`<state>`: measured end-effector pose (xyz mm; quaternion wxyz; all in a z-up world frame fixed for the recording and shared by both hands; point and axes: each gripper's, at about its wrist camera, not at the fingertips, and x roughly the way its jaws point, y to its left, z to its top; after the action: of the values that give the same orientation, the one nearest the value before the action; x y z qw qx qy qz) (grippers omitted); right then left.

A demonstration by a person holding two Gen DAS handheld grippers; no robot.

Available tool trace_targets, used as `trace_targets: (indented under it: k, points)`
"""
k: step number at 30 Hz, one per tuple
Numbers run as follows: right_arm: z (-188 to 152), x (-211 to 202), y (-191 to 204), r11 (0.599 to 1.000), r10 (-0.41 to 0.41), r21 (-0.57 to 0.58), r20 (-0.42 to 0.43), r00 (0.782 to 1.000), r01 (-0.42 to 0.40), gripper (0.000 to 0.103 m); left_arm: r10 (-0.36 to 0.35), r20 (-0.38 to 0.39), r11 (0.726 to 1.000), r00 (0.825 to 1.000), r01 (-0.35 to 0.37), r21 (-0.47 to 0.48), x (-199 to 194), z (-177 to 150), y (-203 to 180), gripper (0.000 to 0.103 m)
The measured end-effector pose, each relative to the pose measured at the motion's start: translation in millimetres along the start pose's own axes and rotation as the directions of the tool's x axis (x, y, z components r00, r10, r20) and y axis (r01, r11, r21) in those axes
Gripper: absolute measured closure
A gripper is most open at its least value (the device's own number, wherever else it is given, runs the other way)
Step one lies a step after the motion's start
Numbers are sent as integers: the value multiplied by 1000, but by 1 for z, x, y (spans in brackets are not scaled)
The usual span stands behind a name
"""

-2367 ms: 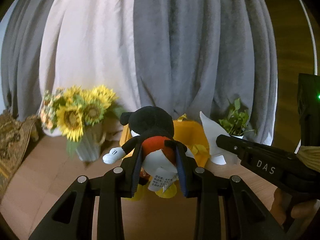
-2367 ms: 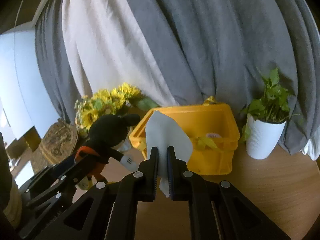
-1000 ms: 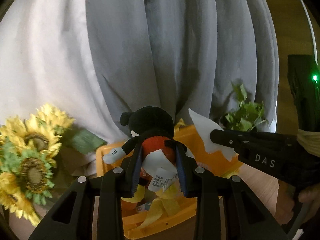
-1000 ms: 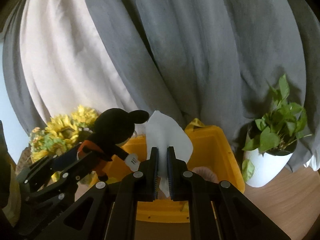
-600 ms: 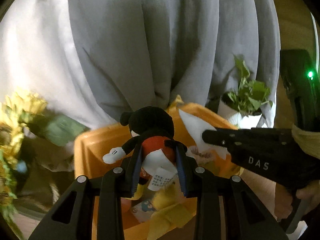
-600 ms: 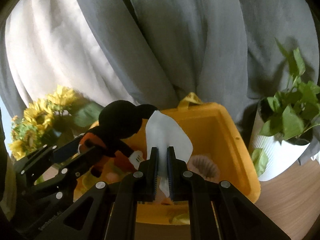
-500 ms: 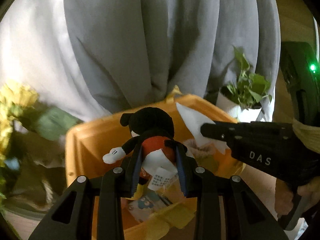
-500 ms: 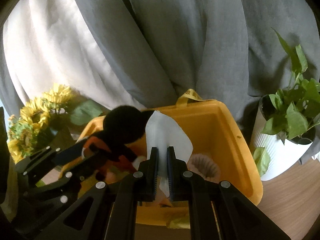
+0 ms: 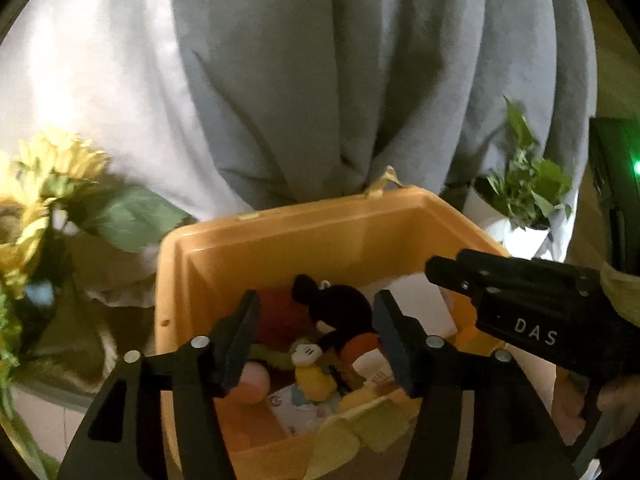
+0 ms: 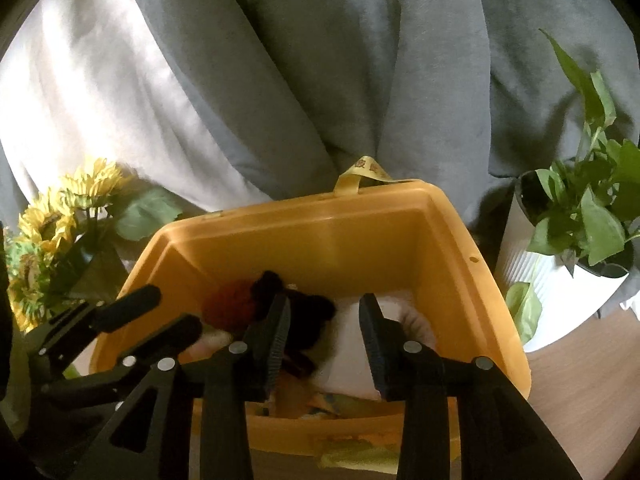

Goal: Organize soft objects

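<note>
A yellow bin (image 9: pixel 304 236) (image 10: pixel 340 224) sits in front of both grippers. My left gripper (image 9: pixel 314 312) is open and empty above it. The black and red mouse plush (image 9: pixel 340 312) lies inside the bin among other soft toys; it also shows in the right wrist view (image 10: pixel 308 316). My right gripper (image 10: pixel 324 312) is open and empty over the bin. The white cloth (image 10: pixel 352 344) lies inside the bin below it, also seen in the left wrist view (image 9: pixel 416 296).
Sunflowers (image 10: pixel 60 216) stand left of the bin. A potted green plant in a white pot (image 10: pixel 568 240) stands to its right on a wooden tabletop (image 10: pixel 580 380). Grey and white curtains (image 10: pixel 320 80) hang behind.
Both grippers moved over the bin and opened. The mouse plush left the left gripper and the white cloth left the right gripper; both now lie in the bin.
</note>
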<state>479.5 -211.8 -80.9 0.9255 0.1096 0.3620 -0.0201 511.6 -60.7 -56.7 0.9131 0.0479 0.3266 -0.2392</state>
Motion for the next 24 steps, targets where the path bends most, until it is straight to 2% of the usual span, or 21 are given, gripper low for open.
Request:
trace_targets:
  k: [3,6,11,20,24]
  points:
    - [0,-7,-2,1000,-10,5,8,1000,10,64,42,20,999,999,-41,-28,-12,1,2,38]
    - [-3,-18,-3,1000,-23,-1,25,999,23,57,79,38,996,996,-77,-53,-27,1,2,35]
    - [-7,-39,-2,1000,-27,-9,44,999,27,53,136,69,988,988,-130,-77,-55,-1,-4,31]
    - [-24,-97,5,998,-50,-27,108,993,53,40,245,136,966,960,-230,-115,-119,-12,-21,14]
    - [-33,-126,9,997,-71,-28,146,987,76,28,285,170,955,943,-266,-129,-150,-21,-28,7]
